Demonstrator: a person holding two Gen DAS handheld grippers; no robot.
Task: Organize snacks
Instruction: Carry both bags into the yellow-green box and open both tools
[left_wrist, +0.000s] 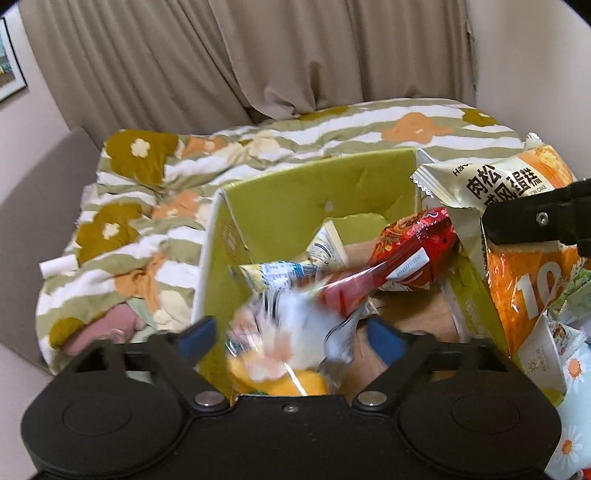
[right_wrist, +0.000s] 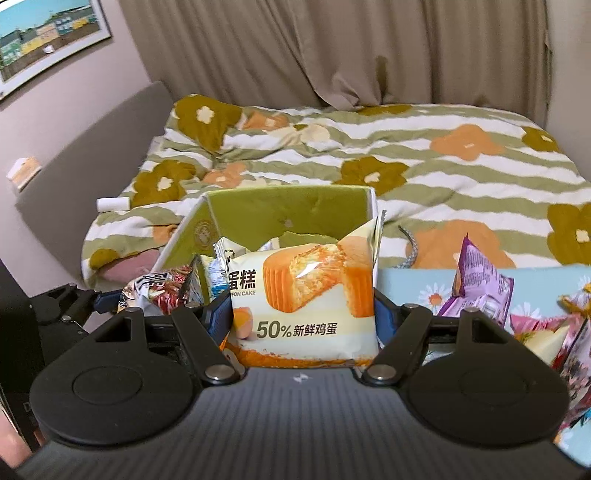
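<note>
The right gripper (right_wrist: 303, 317) has its jaws closed against the two side edges of a cream and orange cake packet (right_wrist: 306, 302), which stands upright between the blue pads (right_wrist: 218, 321) and fills the gap from one to the other; the same packet shows in the left wrist view (left_wrist: 495, 184), pinched by a black finger at the right edge, above the near right corner of the box. The left gripper (left_wrist: 291, 332) has its jaws spread wide, the blue pads (left_wrist: 197, 334) well apart, and between them is a motion-blurred clear and white packet (left_wrist: 291, 328) with yellow at its lower end; whether either pad touches it cannot be told. That gripper hangs over an open green cardboard box (left_wrist: 314, 192), inside which lie a red packet (left_wrist: 417, 251) and a blue and white packet (left_wrist: 280, 273) on the brown bottom. To the right of the box, in the right wrist view, a purple packet (right_wrist: 480, 280) and other wrapped snacks rest on a pale blue daisy-print cloth (right_wrist: 410, 291). Beyond the box is a bed under a green and white striped quilt (right_wrist: 443, 177) with orange and olive flowers, a grey headboard (right_wrist: 92, 147) on the left, beige curtains (right_wrist: 332, 48) behind, and a framed picture (right_wrist: 48, 37) on the wall.
</note>
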